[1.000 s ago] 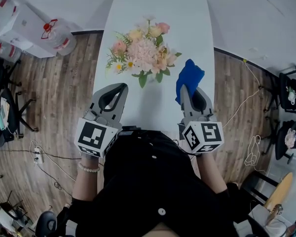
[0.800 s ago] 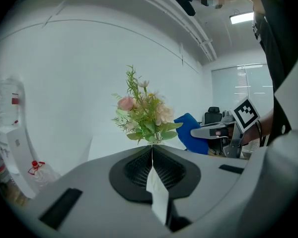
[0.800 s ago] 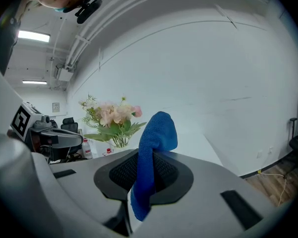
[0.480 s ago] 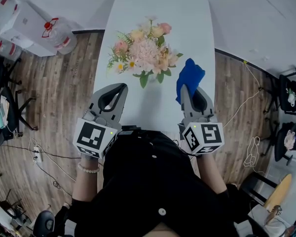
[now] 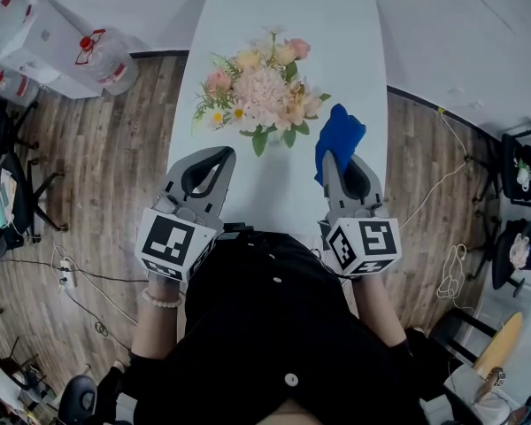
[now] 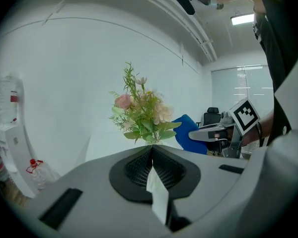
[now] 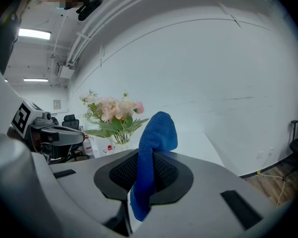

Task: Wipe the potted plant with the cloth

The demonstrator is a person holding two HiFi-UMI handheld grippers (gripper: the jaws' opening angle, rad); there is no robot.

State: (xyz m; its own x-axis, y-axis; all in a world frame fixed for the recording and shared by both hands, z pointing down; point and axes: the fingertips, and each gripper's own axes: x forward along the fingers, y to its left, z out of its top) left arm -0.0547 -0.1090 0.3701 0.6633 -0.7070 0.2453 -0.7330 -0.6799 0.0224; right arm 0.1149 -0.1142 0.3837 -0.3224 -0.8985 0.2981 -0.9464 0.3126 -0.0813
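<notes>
Right gripper (image 5: 330, 164) pinches the blue cloth (image 5: 341, 135), jaws clamped on its lower part. The free end stands up above the jaw tips and droops toward the potted plant (image 5: 258, 91). Left gripper (image 5: 224, 154) has its jaws pressed together with nothing between them. It hovers at the near end of the white table (image 5: 288, 7), short of the plant and not touching it. The plant, a bunch of pink and cream flowers with green leaves, sits mid-table between the two gripper lines. The cloth is just beside its right edge, but contact isn't clear from the head view, and in the right gripper view there looks to be a gap. Wiping looks not yet begun. Risks from here:
- The arrangement looks top-heavy and nothing steadies it, so a sideways push with the cloth could tip or slide it.
- Only a narrow fold of cloth is gripped, so dragging it through leaves could pull it out of the jaws.
- The floppy free end may snag on stems or knock petals off.
- If the hard jaw tips lead instead of the cloth, they could bruise the flowers.
</notes>
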